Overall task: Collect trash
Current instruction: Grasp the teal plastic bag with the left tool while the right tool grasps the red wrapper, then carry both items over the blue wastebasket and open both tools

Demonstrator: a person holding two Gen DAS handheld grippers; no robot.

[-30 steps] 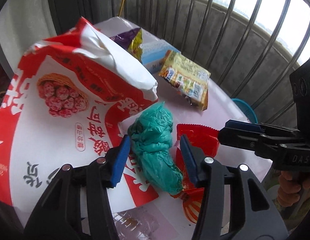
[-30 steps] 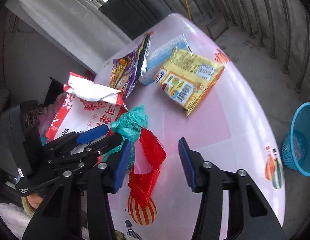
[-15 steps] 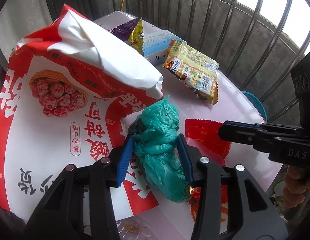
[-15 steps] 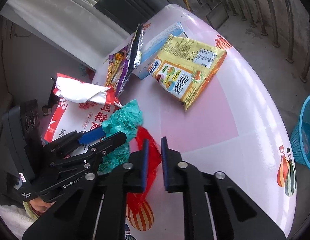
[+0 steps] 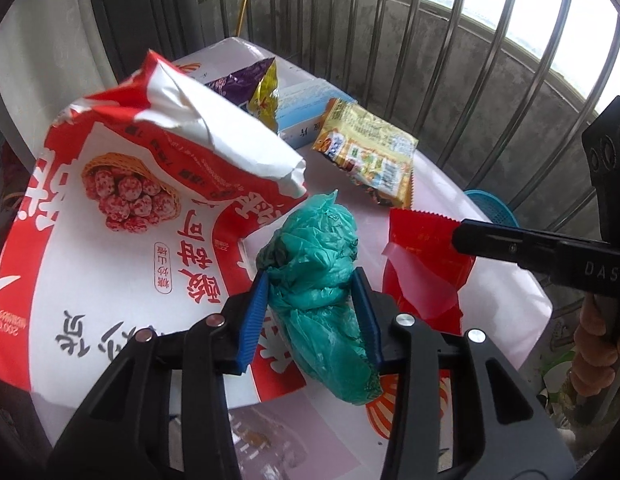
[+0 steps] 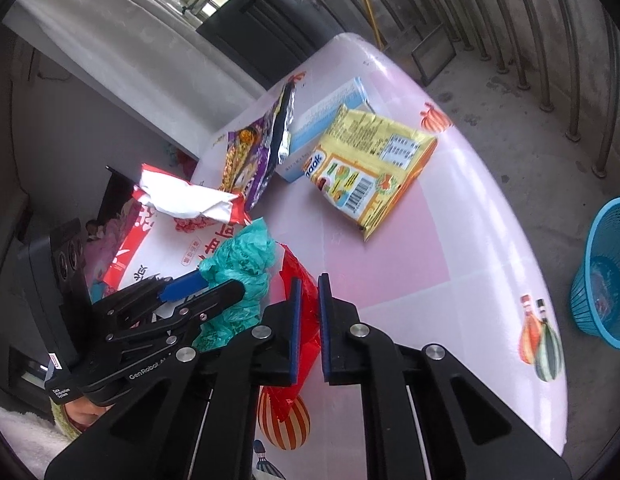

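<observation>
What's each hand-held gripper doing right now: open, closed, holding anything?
Left hand-held gripper: closed on the green plastic bag.
Right hand-held gripper: closed on the red wrapper.

1. Your L gripper (image 5: 312,312) sits lower centre, the crumpled bag (image 5: 314,260) between its fingers.
2. Big snack bag (image 5: 122,216) fills frame left, under the crumpled bag's edge.
3. Torn wrapper (image 5: 426,264) just right, in your R gripper (image 6: 308,316).
4. Noodle packet (image 5: 370,156) upper centre; box (image 5: 302,108) behind it.
5. Basket (image 6: 606,268) far right, off the table (image 6: 450,248).
</observation>
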